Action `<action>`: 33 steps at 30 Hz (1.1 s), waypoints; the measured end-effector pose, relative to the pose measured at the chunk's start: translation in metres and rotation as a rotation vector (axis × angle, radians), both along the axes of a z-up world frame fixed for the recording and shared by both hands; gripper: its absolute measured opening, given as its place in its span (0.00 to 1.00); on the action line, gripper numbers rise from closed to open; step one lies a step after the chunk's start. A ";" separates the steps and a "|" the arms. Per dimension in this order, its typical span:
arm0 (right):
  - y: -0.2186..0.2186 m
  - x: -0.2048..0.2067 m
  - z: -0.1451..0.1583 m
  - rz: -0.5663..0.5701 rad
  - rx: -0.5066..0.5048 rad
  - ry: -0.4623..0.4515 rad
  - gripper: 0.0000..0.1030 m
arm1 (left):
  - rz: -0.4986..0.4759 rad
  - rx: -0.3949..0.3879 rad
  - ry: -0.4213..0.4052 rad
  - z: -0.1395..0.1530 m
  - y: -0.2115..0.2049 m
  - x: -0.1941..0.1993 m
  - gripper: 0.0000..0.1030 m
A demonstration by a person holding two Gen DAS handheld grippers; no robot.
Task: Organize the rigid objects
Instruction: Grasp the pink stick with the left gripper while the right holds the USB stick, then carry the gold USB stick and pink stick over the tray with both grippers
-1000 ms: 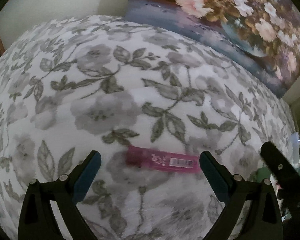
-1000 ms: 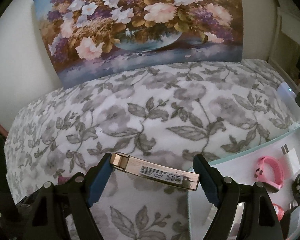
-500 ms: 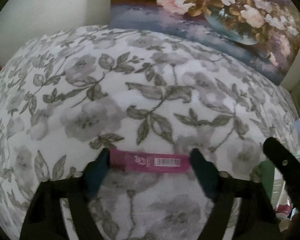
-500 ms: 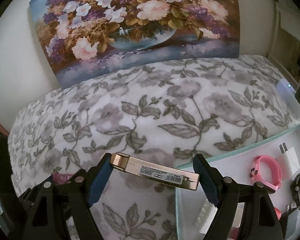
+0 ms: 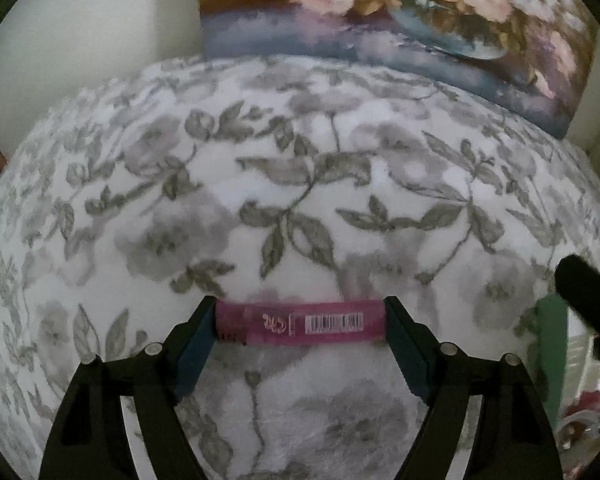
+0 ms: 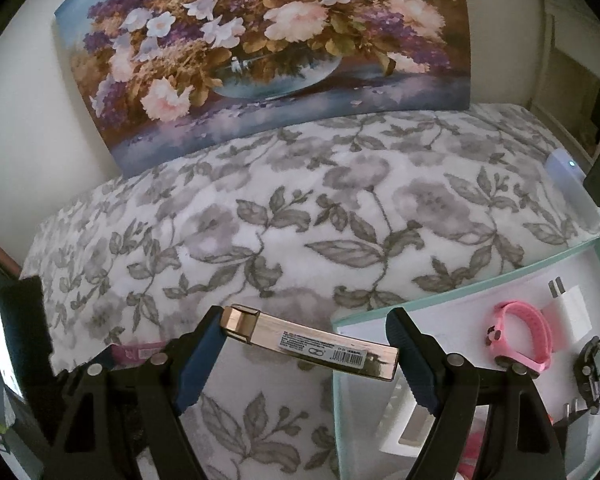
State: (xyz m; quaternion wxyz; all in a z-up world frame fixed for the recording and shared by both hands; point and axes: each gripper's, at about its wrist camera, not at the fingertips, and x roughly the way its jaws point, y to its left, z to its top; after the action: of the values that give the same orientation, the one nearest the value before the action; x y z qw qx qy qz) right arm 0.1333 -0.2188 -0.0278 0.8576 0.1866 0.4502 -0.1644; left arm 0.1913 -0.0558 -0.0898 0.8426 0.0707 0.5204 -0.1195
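Since the earlier frame the left tool (image 5: pixel 300 326) has closed from wide apart onto the pink box (image 5: pixel 300 323), pads now clamped on both its short ends, box on the floral bedspread (image 5: pixel 300 200). End-on grip suits a slim box; long axis runs crosswise between the pads. Right tool (image 6: pixel 306 340) is clamped likewise on the gold box (image 6: pixel 312 342), held beside the tray (image 6: pixel 460 300), probably for placing; axis crosswise, right end dipping.

Black claw (image 5: pixel 300 326), blue pads (image 5: pixel 196 344)
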 end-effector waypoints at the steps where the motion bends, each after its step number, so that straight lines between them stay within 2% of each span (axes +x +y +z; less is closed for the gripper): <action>1: -0.001 0.000 0.000 -0.002 0.003 -0.001 0.81 | -0.001 0.003 -0.003 0.000 -0.001 0.000 0.79; 10: -0.006 -0.004 0.001 -0.007 0.020 0.003 0.81 | 0.005 -0.002 0.023 0.005 -0.002 0.000 0.79; 15: -0.012 -0.018 0.013 -0.021 0.026 0.007 0.81 | -0.015 0.014 0.000 0.031 -0.012 -0.013 0.79; 23: -0.045 -0.072 0.043 -0.103 0.045 -0.001 0.81 | -0.098 -0.037 -0.050 0.092 -0.044 -0.061 0.79; 29: -0.074 -0.127 0.051 -0.163 0.027 0.014 0.81 | -0.162 -0.060 -0.039 0.103 -0.069 -0.102 0.79; 33: -0.095 -0.156 0.047 -0.202 0.051 0.030 0.81 | -0.229 -0.037 -0.049 0.105 -0.097 -0.135 0.79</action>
State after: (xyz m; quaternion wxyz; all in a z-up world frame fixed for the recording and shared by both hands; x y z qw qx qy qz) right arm -0.0224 -0.3137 0.0191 0.8247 0.2504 0.4460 -0.2412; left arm 0.0565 -0.1529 0.0151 0.8372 0.1168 0.4857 -0.2227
